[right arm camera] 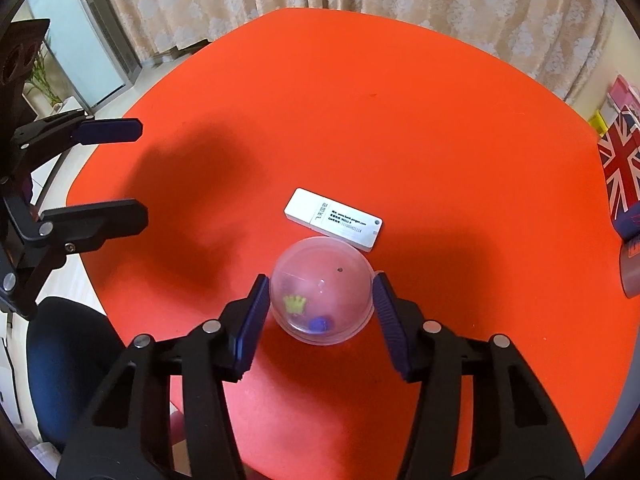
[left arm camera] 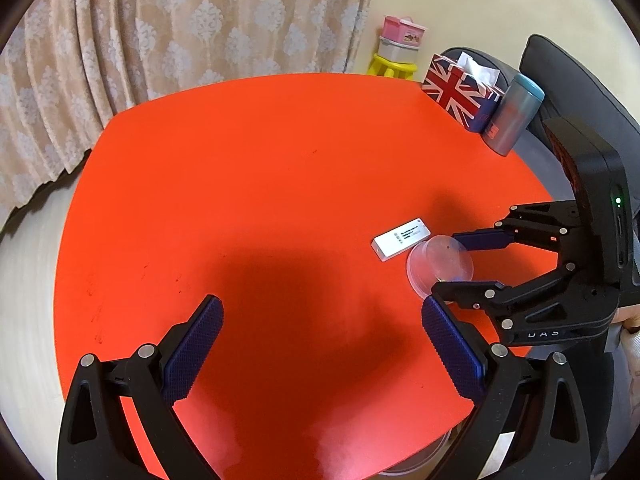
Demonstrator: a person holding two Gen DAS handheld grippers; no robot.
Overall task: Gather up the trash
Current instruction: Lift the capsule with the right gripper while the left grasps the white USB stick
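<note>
We're grabbing the clear capsule (right arm camera: 323,290) off the red table (right arm camera: 400,120), right gripper (right arm camera: 320,300) clamped on it, left gripper (left arm camera: 322,344) apart; next we lift it.

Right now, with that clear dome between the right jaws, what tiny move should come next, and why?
Probably lift the right gripper straight up: its pads look pressed against the clear dome, which sits against the white stick.
</note>
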